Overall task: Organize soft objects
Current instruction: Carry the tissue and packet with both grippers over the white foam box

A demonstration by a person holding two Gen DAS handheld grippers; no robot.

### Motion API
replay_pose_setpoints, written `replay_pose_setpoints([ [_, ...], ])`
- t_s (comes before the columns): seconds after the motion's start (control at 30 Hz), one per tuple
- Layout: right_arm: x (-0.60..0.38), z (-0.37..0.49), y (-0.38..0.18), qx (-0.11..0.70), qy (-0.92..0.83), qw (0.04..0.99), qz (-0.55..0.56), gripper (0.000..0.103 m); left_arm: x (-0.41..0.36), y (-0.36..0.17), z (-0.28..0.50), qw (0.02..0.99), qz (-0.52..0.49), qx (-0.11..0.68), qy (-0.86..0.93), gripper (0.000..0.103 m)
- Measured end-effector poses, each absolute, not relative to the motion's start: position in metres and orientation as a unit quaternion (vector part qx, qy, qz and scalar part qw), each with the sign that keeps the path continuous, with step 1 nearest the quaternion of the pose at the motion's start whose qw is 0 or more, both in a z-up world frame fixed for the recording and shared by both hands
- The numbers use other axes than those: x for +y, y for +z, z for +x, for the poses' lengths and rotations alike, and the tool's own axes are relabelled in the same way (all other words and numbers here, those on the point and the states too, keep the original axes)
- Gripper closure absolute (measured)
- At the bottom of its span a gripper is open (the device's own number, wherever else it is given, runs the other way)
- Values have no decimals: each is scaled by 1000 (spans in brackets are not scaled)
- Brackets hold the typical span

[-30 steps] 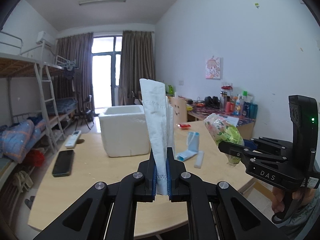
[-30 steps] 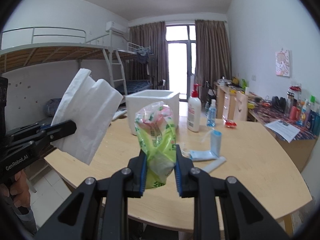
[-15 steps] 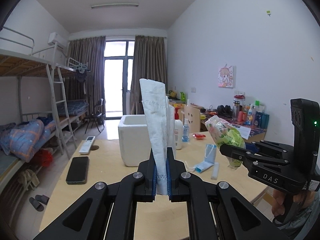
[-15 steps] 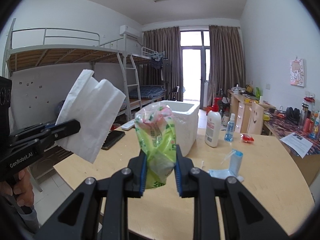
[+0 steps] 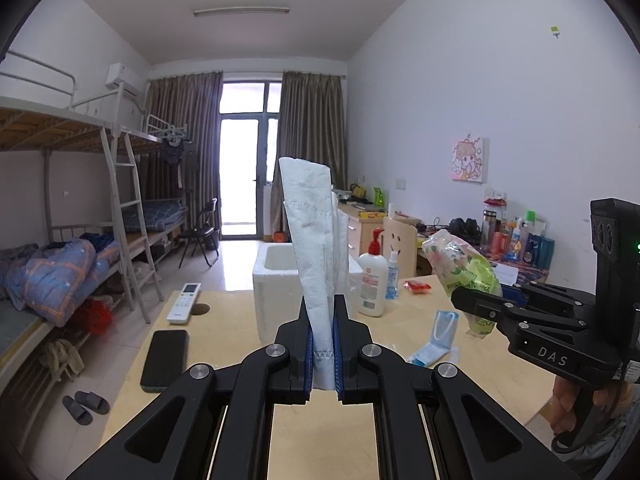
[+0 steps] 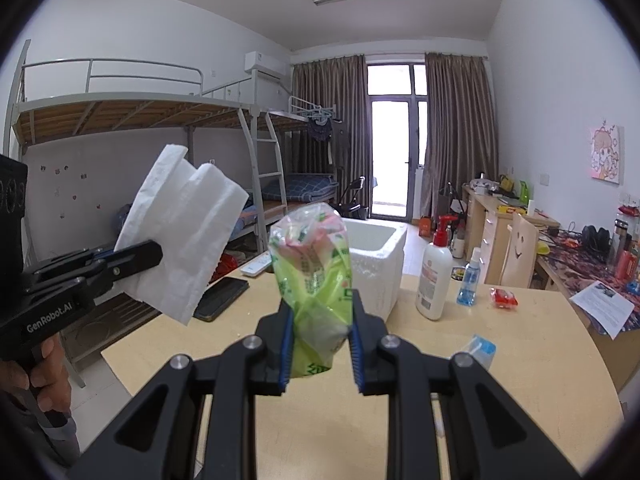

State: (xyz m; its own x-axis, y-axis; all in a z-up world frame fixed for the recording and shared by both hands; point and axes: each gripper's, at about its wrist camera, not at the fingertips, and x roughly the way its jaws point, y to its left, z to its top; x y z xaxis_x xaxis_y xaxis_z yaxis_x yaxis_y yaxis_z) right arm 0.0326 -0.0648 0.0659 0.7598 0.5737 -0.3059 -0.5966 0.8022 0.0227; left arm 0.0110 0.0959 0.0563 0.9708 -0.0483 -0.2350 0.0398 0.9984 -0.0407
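The left gripper [image 5: 322,354] is clamped tight on a folded white paper towel [image 5: 316,248], which stands upright above the table's [image 5: 224,344] near edge. Ahead, toward the far edge, sits the open white foam box [image 5: 276,280]. To the right, the right gripper [image 6: 320,350] pinches a soft green plastic packet [image 6: 314,276], also held in the air. Both items appear mid-carry; the next move probably calls for bringing each over the box opening and releasing it.
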Motion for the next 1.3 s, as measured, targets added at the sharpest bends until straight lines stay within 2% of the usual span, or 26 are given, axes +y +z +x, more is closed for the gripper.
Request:
replay_pose_setpoints([
  [1.3, -26, 155, 92, 186, 306, 933, -47, 75, 115, 80, 130, 990, -12, 138, -5, 95],
])
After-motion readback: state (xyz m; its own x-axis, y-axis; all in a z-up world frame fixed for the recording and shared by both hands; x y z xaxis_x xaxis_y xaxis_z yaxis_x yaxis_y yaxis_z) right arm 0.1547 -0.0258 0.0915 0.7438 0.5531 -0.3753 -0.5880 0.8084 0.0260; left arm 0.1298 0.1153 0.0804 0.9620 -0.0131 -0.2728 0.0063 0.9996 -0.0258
